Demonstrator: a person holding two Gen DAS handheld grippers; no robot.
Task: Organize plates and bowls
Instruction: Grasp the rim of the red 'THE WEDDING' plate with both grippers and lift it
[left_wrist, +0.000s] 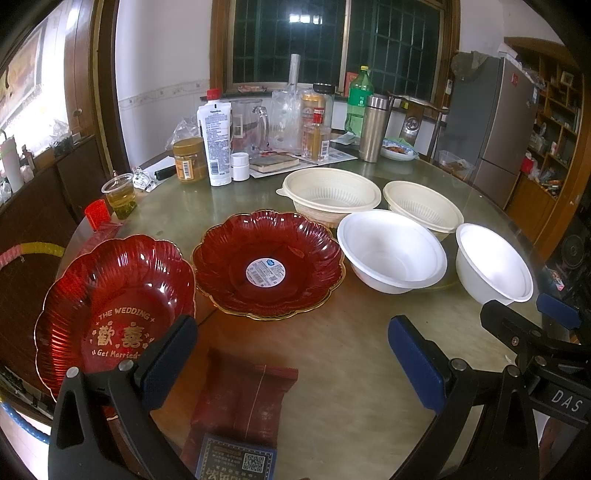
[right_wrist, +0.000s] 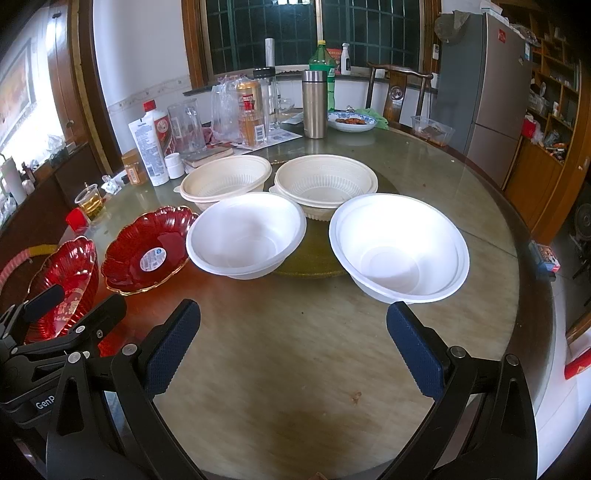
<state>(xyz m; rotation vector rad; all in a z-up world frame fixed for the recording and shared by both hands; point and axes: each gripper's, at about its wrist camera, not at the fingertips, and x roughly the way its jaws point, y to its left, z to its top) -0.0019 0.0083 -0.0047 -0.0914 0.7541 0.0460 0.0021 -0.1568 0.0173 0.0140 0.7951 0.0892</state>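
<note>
Two red flower-shaped plates lie on the round table: one with gold wedding lettering (left_wrist: 110, 314) (right_wrist: 68, 288) at the left, one with a round sticker (left_wrist: 267, 264) (right_wrist: 147, 251) beside it. Two white bowls (left_wrist: 391, 251) (left_wrist: 493, 264) (right_wrist: 245, 232) (right_wrist: 399, 247) stand in front of two cream bowls (left_wrist: 330, 192) (left_wrist: 423, 208) (right_wrist: 225, 179) (right_wrist: 325, 182). My left gripper (left_wrist: 291, 363) is open and empty over the table's near edge, its left finger just over the wedding plate's rim. My right gripper (right_wrist: 293, 350) is open and empty, just short of the right white bowl.
At the table's back stand bottles, a jar (left_wrist: 190, 158), a lotion tube (left_wrist: 216, 142), a steel flask (left_wrist: 373, 127) (right_wrist: 314, 103), a cup of tea (left_wrist: 120, 194) and a dish of food (right_wrist: 351, 121). A red packet (left_wrist: 240, 402) lies under my left gripper. A fridge (right_wrist: 491, 81) stands to the right.
</note>
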